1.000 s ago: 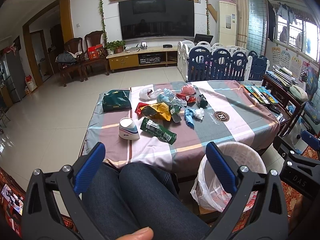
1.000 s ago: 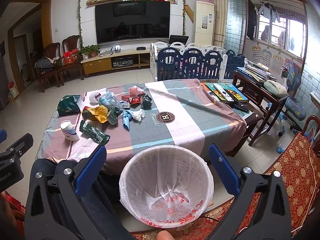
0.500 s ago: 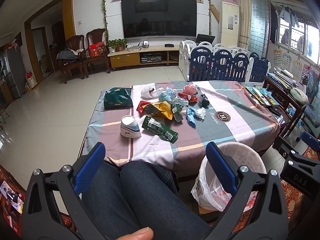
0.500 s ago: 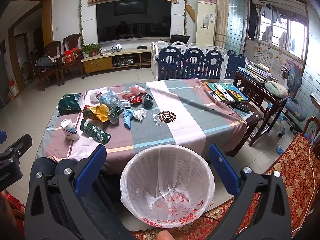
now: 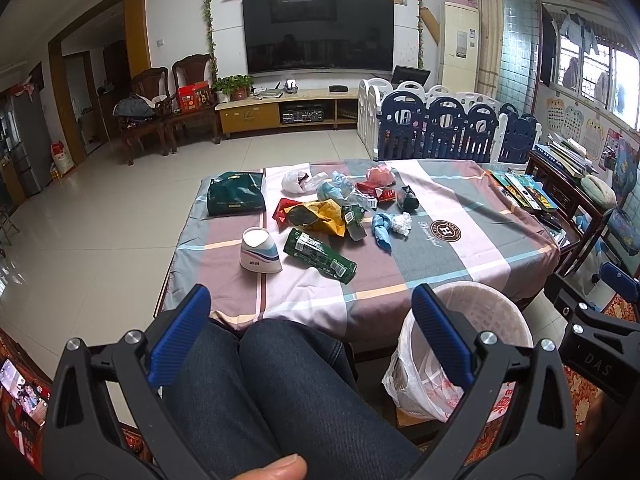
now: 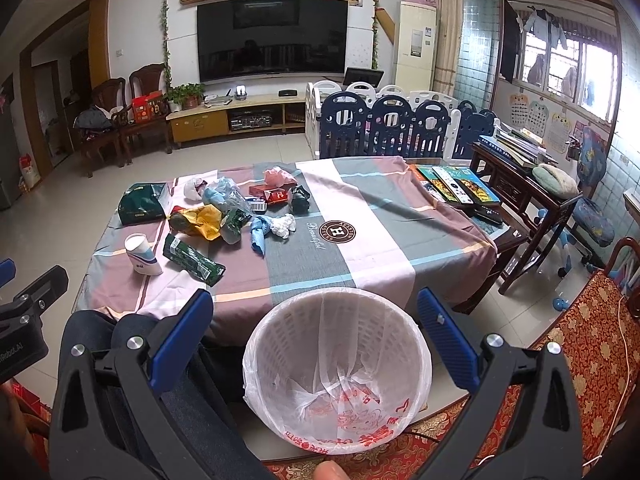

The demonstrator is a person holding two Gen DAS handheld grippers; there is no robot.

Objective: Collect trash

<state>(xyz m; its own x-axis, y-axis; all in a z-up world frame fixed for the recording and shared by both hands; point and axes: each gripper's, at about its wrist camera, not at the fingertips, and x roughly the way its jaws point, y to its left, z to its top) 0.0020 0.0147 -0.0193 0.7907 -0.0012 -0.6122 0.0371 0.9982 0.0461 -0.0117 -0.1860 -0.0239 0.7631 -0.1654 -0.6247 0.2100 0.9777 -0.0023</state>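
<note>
Trash [image 5: 320, 216], crinkled wrappers and tissue, is lying heaped on the checked cloth table [image 5: 460, 248]; both grippers [image 5: 312, 332] [image 6: 316, 336] are gaping empty, the bag-lined latticed bin [image 6: 336, 364] partly cut off.

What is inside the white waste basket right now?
The waste basket holds only its thin plastic liner, crumpled at the bottom; no trash shows. Anything under the liner folds is hidden.

Blue pads line each black tool [image 5: 310, 332]. The tabletop [image 6: 380, 232] wears a mauve, grey and white plaid cloth. White bin [image 6: 338, 364], red-printed liner. Green wrapper [image 5: 319, 255], yellow bag [image 5: 320, 218].
</note>
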